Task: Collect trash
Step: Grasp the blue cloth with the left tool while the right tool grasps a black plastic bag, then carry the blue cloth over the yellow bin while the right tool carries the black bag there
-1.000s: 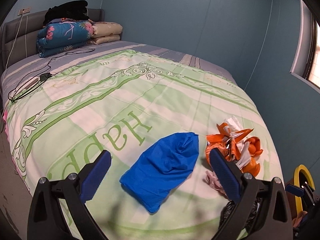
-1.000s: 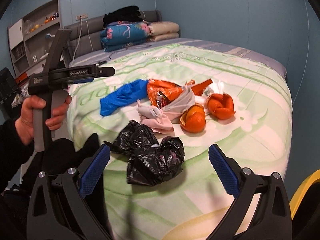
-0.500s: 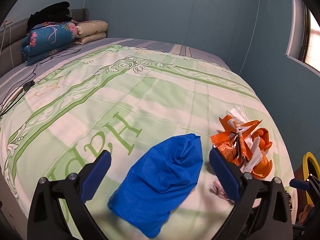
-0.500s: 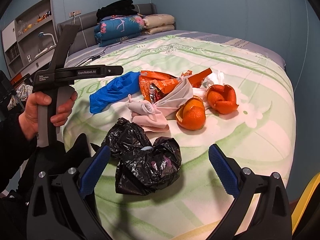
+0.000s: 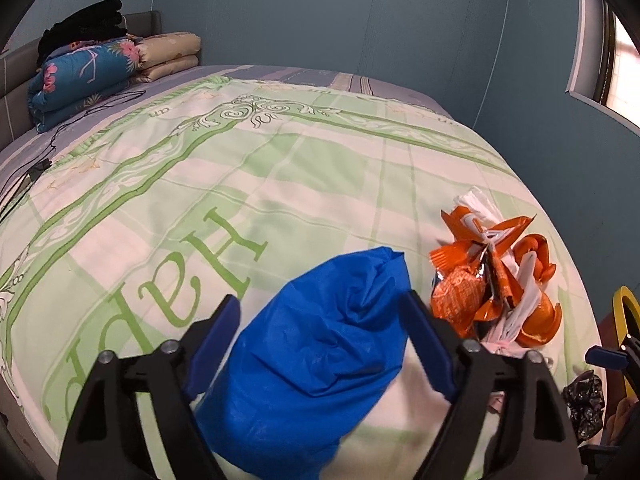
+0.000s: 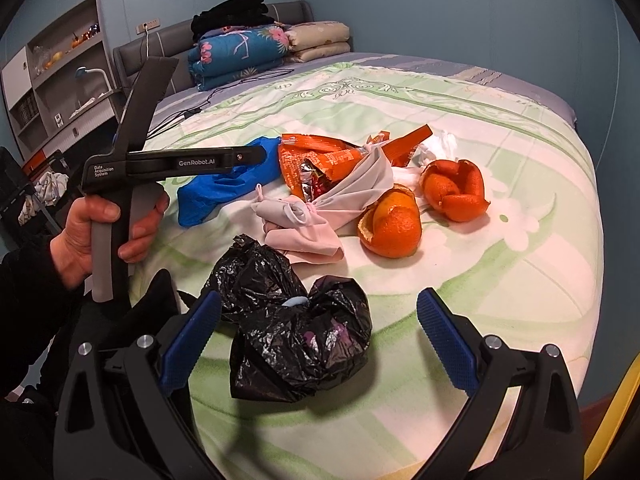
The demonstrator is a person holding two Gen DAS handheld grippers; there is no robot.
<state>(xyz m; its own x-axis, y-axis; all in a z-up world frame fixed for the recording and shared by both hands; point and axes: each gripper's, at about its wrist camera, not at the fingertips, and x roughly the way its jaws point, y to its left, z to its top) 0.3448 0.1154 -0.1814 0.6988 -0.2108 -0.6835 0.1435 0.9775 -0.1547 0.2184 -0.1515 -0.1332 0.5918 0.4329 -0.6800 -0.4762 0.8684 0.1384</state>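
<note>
A crumpled blue plastic bag (image 5: 320, 360) lies on the green-and-white bedspread (image 5: 200, 184). My left gripper (image 5: 320, 300) straddles it and its jaws are closing; the right pad (image 5: 424, 340) is at the bag's edge, while the left pad (image 5: 216, 340) stands just clear of it. The right wrist view shows a hand holding that gripper (image 6: 260, 156) over the blue bag (image 6: 224, 188). My right gripper (image 6: 320, 298) is open over a black plastic bag (image 6: 296, 340). Farther off lie an orange snack wrapper (image 6: 316, 160), pink cloth (image 6: 304, 220) and orange peels (image 6: 394, 224).
Folded quilts (image 5: 88, 76) and black clothes are stacked at the head of the bed, with a cable (image 5: 40, 164) trailing beside them. A wall shelf (image 6: 52, 72) stands left of the bed. A yellow object (image 5: 628, 320) sits past the bed's right edge.
My left gripper has come forward and down onto the blue bag, and its jaws have narrowed around it. The right gripper has hardly moved.
</note>
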